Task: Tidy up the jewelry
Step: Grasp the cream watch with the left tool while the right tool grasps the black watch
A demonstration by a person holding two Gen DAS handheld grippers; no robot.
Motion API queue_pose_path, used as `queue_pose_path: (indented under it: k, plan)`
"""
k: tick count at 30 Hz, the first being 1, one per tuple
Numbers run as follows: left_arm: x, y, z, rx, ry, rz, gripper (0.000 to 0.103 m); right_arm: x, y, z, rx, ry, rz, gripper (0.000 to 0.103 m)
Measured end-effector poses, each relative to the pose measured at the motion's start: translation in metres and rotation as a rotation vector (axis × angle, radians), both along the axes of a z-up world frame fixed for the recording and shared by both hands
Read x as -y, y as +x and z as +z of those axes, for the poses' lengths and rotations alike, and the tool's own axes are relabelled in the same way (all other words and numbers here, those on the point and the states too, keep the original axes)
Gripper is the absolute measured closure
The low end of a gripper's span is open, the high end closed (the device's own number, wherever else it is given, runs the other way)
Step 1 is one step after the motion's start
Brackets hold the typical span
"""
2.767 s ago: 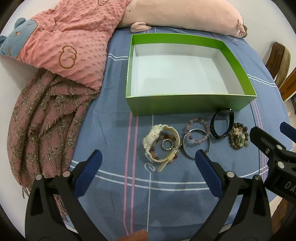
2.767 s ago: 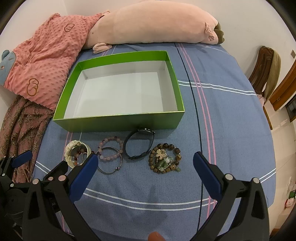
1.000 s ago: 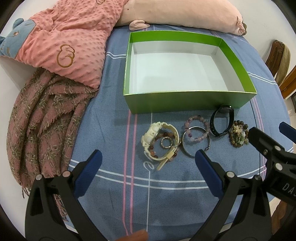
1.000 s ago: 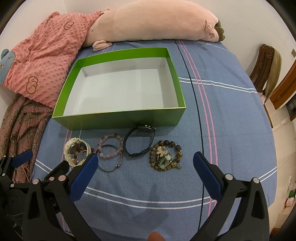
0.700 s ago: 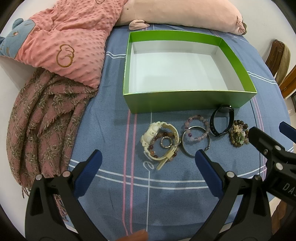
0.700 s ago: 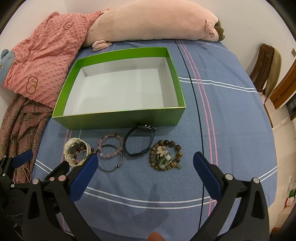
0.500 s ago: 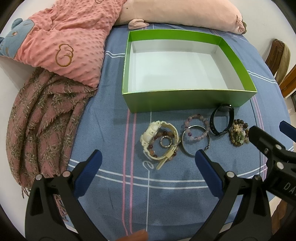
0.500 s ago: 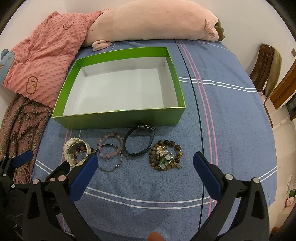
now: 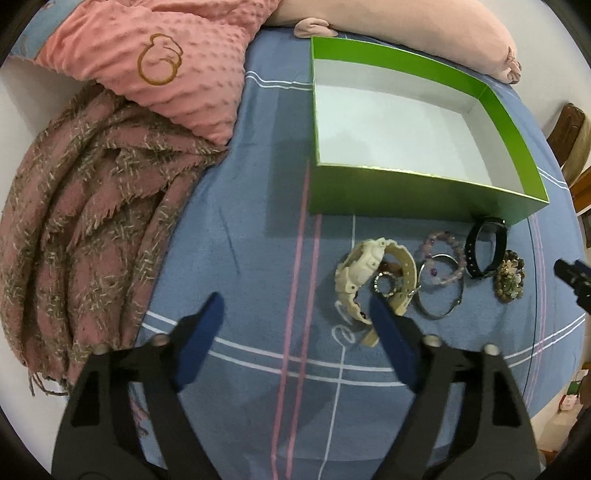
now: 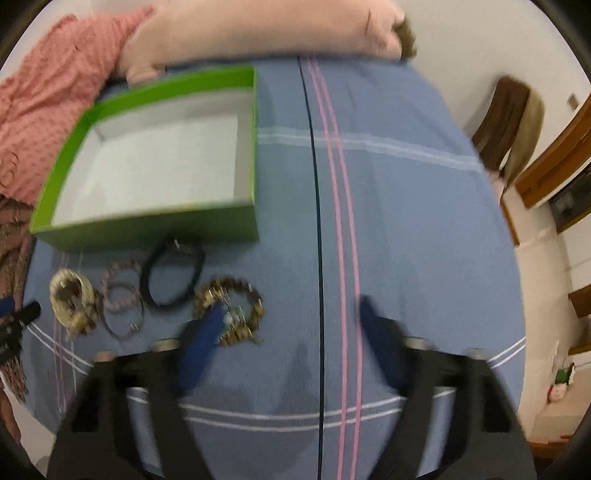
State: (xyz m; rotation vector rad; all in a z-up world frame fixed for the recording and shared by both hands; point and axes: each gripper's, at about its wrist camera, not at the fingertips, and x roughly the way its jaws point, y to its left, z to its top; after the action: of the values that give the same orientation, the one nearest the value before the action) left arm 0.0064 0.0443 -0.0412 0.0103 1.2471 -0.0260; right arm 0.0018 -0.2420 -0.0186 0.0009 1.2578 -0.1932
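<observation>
An empty green box with a white inside sits on the blue bedspread; it also shows in the right wrist view. In front of it lie a cream watch, a pink bead bracelet, a silver bangle, a black band and a brown bead bracelet. My left gripper is open and empty, its right finger just in front of the watch. My right gripper is open and empty; its left finger overlaps the brown bead bracelet in a blurred view.
A pink dotted blanket and a woven pink scarf lie at the left. A long pink plush pillow lies behind the box. A wooden chair stands beyond the bed's right edge.
Both grippers have moved forward and down toward the jewelry. The left view has swung left, the right view has swung right and blurred. Nothing was picked up.
</observation>
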Motion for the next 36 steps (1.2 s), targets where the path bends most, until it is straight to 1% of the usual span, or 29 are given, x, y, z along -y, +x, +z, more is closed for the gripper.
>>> queue_pose_path:
  k: [1,2,3,6,7,10,13,19,23,24,25,26,27,28,29,31,33,36]
  plan:
    - [0.001,0.001,-0.002,-0.004,-0.003,-0.007,0.033,-0.003,0.002,-0.001,-0.003,0.017,0.013,0.066]
    - [0.002,0.002,-0.003,-0.008,-0.010,-0.016,0.035,-0.007,0.004,-0.003,-0.003,0.044,0.031,0.066]
    - [0.004,0.004,-0.005,-0.012,-0.020,-0.027,0.035,-0.013,0.006,-0.006,-0.009,0.077,0.062,0.066]
    - [0.013,0.011,-0.008,-0.017,-0.015,-0.057,0.034,-0.030,0.017,-0.010,0.001,0.095,0.100,0.066]
    - [0.016,0.013,-0.009,-0.019,-0.014,-0.068,0.031,-0.034,0.021,-0.011,0.004,0.101,0.110,0.065]
    - [0.021,0.018,-0.015,-0.032,-0.014,-0.085,0.029,-0.045,0.037,-0.021,-0.016,0.069,0.124,0.065]
    - [0.021,0.021,-0.019,-0.046,-0.020,-0.096,0.027,-0.050,0.045,-0.028,-0.039,0.064,0.137,0.065]
    - [0.029,0.039,-0.029,-0.089,-0.048,-0.097,0.027,-0.057,0.059,-0.040,-0.066,0.037,0.156,0.065]
    - [0.027,0.044,-0.035,-0.096,-0.049,-0.095,0.027,-0.060,0.072,-0.048,-0.073,0.051,0.155,0.065]
    - [0.027,0.045,-0.036,-0.096,-0.046,-0.096,0.031,-0.061,0.073,-0.050,-0.075,0.059,0.158,0.065]
    - [0.027,0.045,-0.037,-0.098,-0.045,-0.097,0.039,-0.062,0.072,-0.050,-0.074,0.066,0.162,0.066]
    - [0.026,0.045,-0.038,-0.104,-0.045,-0.098,0.044,-0.063,0.072,-0.051,-0.077,0.072,0.169,0.076]
    - [0.027,0.044,-0.039,-0.109,-0.057,-0.099,0.049,-0.064,0.072,-0.052,-0.082,0.068,0.172,0.084]
    - [0.026,0.041,-0.041,-0.110,-0.071,-0.100,0.055,-0.064,0.072,-0.052,-0.082,0.070,0.172,0.086]
    - [0.025,0.041,-0.043,-0.110,-0.080,-0.101,0.058,-0.065,0.071,-0.052,-0.081,0.074,0.171,0.086]
    - [0.026,0.037,-0.045,-0.113,-0.088,-0.107,0.072,-0.066,0.070,-0.052,-0.078,0.078,0.169,0.089]
    - [0.026,0.034,-0.047,-0.113,-0.092,-0.111,0.079,-0.067,0.069,-0.050,-0.073,0.089,0.169,0.090]
    - [0.024,0.028,-0.048,-0.114,-0.092,-0.105,0.080,-0.065,0.062,-0.048,-0.069,0.103,0.174,0.090]
